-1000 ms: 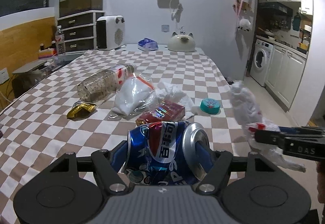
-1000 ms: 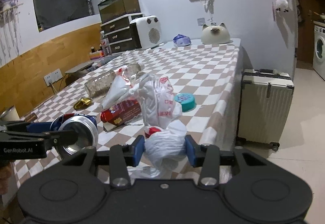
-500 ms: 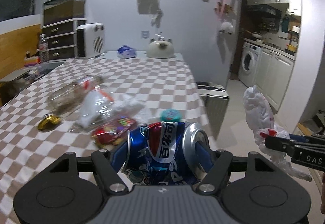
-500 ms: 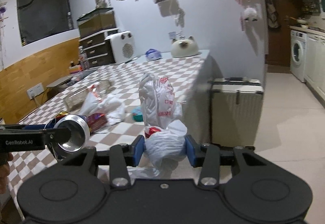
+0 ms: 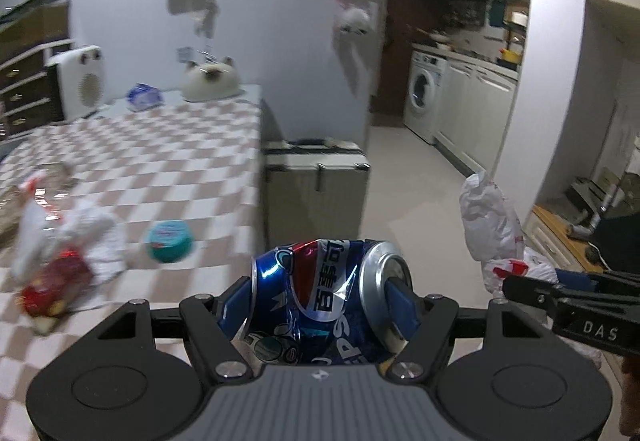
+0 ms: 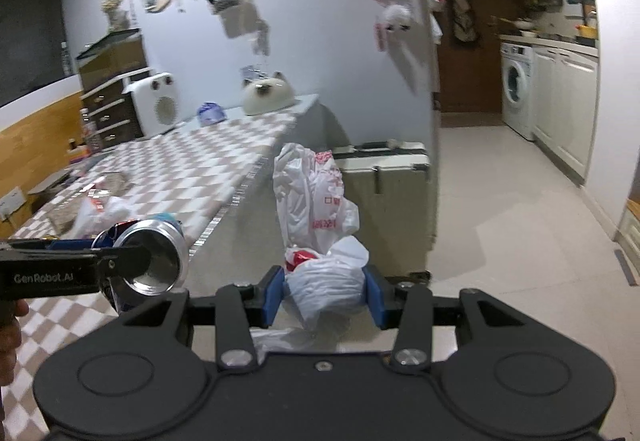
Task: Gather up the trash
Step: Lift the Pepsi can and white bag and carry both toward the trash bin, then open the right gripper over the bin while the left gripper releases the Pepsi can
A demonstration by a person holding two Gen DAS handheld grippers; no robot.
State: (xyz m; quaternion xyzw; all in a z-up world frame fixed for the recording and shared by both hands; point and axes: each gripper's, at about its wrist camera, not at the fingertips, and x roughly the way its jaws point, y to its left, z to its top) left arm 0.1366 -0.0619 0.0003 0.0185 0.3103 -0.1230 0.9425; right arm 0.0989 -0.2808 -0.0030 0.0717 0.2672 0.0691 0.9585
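Trash in both tongs, clear of the checkered table (image 5: 168,161).
Left gripper (image 5: 320,301) pinches a crushed Pepsi can (image 5: 320,297) sideways between its pads; right gripper (image 6: 325,295) squeezes a white plastic bag (image 6: 316,209), bunched and standing up ahead of its fingers, suitcase (image 6: 396,201) beyond.

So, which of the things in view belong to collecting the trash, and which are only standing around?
Belong to the job:
- crushed Pepsi can, clamped in the left gripper
- white plastic bag, clamped in the right gripper
- red wrapper, on the table
- teal lid, on the table

Just standing around:
- suitcase
- washing machine
- white heater
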